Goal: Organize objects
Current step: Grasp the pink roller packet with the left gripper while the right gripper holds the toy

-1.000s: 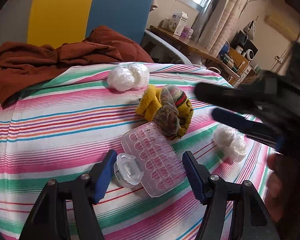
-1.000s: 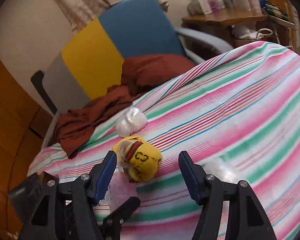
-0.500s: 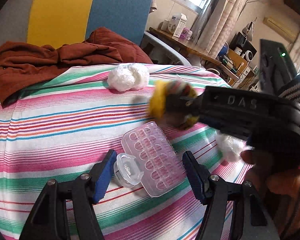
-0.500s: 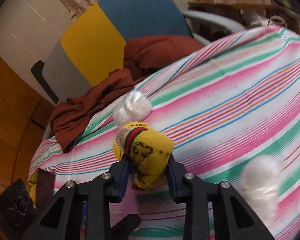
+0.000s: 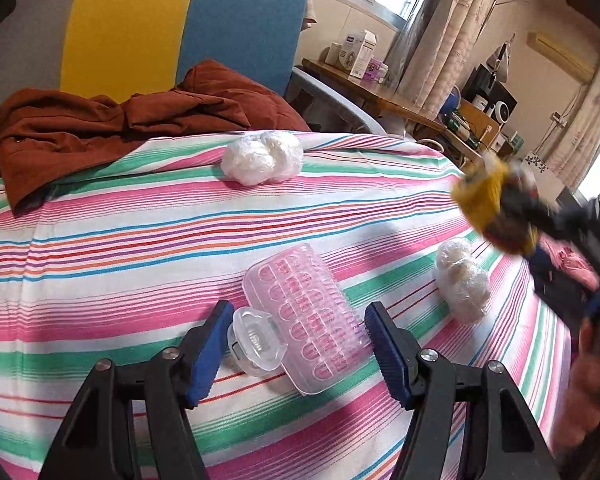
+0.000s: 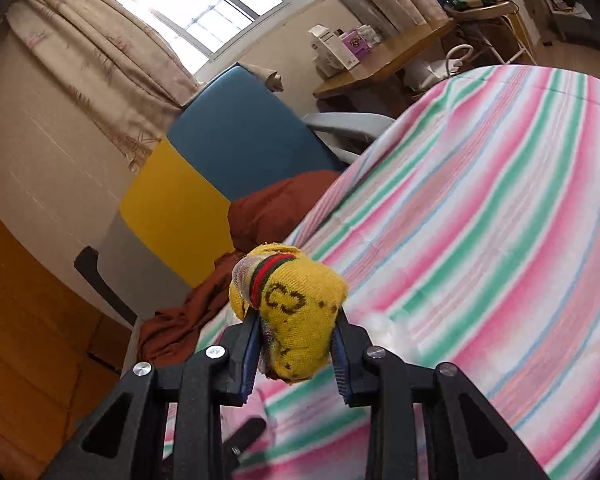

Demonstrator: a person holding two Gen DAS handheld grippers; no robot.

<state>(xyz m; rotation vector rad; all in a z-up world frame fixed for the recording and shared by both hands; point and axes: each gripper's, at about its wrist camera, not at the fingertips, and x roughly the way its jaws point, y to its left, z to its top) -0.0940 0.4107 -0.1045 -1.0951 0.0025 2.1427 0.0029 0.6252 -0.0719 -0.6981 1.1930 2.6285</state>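
My right gripper (image 6: 296, 354) is shut on a yellow rolled sock bundle (image 6: 296, 308) with a red and green band, held up above the striped bed. In the left wrist view the bundle (image 5: 488, 204) hangs blurred at the right, clear of the cloth. My left gripper (image 5: 298, 340) is open and low over the bed, with a clear pink plastic case (image 5: 306, 316) and its round clear cap (image 5: 256, 340) lying between the fingers. Two white plastic-wrapped bundles lie on the bed, one at the back (image 5: 262, 156) and one at the right (image 5: 462, 276).
The striped bedcover (image 5: 100, 240) fills the foreground. A rust-brown garment (image 5: 112, 120) lies at the back left against a yellow and blue chair (image 5: 180, 24). A wooden desk with boxes (image 5: 360, 60) stands behind.
My right gripper closed on the sock bundle, lifted it off the bed and carried it to the right. The left gripper and the plastic case have not moved.
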